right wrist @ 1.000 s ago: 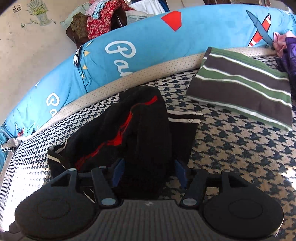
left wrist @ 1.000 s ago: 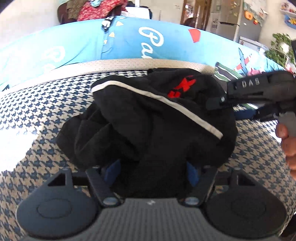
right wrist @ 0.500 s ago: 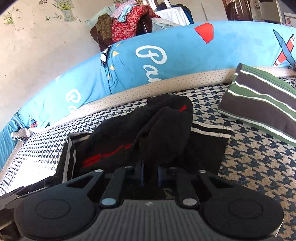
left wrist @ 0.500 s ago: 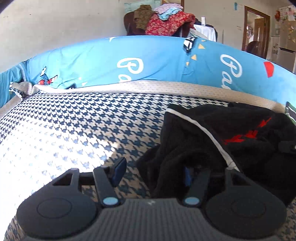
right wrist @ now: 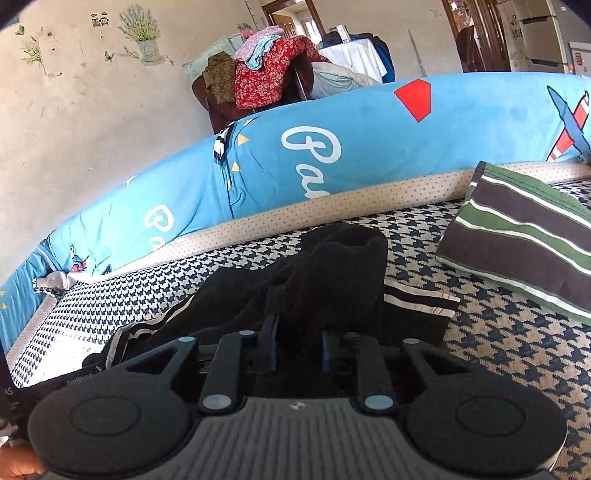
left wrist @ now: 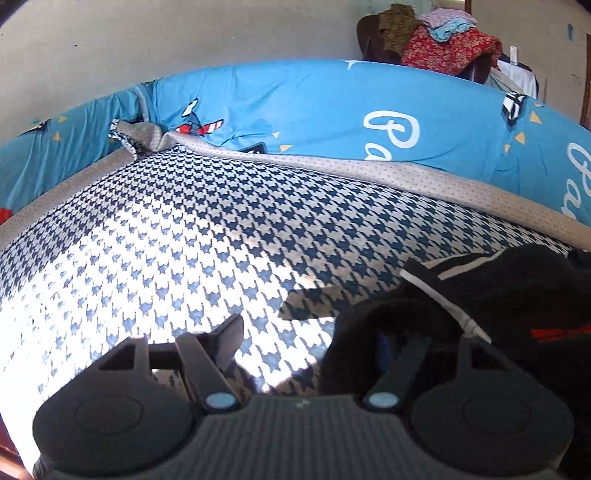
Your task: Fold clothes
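We see a black garment with white stripes along its edges and red markings, lying crumpled on the houndstooth bed cover. Its middle is bunched up into a raised fold, while a striped cuff lies flat to the right and another striped edge trails to the near left.

Lived-in home bedroom, houndstooth bedcover spreading near, blue cartoon-print bolster lying behind, clothes-heaped chair standing far, flower decals sticking on wall, fridge showing far right
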Demonstrator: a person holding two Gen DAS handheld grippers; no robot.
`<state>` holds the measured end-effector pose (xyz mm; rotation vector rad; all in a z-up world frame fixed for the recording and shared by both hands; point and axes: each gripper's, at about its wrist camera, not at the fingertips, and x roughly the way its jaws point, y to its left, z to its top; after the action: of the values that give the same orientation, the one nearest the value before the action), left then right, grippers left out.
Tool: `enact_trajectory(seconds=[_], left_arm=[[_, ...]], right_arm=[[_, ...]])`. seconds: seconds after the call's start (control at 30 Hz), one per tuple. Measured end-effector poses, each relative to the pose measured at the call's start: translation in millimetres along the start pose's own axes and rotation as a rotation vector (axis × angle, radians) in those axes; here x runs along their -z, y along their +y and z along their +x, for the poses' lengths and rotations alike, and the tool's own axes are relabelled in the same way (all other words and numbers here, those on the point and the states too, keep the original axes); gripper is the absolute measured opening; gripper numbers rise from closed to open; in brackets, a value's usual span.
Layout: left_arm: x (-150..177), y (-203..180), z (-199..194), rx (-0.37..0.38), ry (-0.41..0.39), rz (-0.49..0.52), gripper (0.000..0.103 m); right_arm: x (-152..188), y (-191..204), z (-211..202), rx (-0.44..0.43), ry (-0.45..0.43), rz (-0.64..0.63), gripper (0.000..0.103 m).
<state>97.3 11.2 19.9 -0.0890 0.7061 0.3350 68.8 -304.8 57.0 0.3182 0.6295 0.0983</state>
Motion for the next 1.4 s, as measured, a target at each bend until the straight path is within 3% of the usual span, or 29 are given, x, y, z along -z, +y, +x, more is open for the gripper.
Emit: enact_trajectory(seconds=[0.07, 0.2, 0.27, 0.33, 0.43, 0.57, 0.8, 1.03, 1.17, 1.23, 1.33, 1.4], left_arm=[[-3, 7, -4, -0.039, -0.031, -0.019, 0.088], [-7, 16, -15, -0.064, -0.081, -0.023, 0.092], [-8, 18, -20, -0.077, -0.097, -0.020, 0.099], [-10, 22, -22, -0.050, -0.080, -0.037, 0.103], [-12, 34, -18, 0.052, -0.003, -0.093, 0.103], [-9, 50, -20, 0.039, 0.012, -0.155, 0.103], [8, 45, -40, 0.002, -0.015, -0.054, 0.103], [19, 55, -45, 0.009, 0.015, -0.074, 0.103], [15, 66, -50, 0.084, 0.020, -0.132, 0.103], [14, 70, -50, 0.177, 0.050, -0.158, 0.103], [15, 71, -54, 0.231, 0.054, -0.162, 0.103], [16, 68, -60, 0.230, 0.032, -0.124, 0.103]], right_arm=[[1, -1, -3, 0.012, -0.004, -0.011, 0.030], [3, -4, -11, 0.040, -0.026, -0.029, 0.037], [4, -6, -16, 0.037, -0.029, -0.025, 0.040], [6, -6, -20, 0.030, -0.020, -0.024, 0.042], [11, -4, -25, 0.007, -0.002, -0.047, 0.042], [21, 3, -32, -0.013, 0.016, -0.113, 0.043], [39, 22, -40, -0.106, 0.045, -0.217, 0.043], [73, 60, -32, -0.182, 0.117, -0.382, 0.058], [91, 75, -25, -0.176, 0.130, -0.485, 0.067], [98, 80, -19, -0.148, 0.118, -0.541, 0.068], [106, 84, -9, -0.094, 0.111, -0.603, 0.067], [111, 85, -1, -0.044, 0.121, -0.617, 0.063]])
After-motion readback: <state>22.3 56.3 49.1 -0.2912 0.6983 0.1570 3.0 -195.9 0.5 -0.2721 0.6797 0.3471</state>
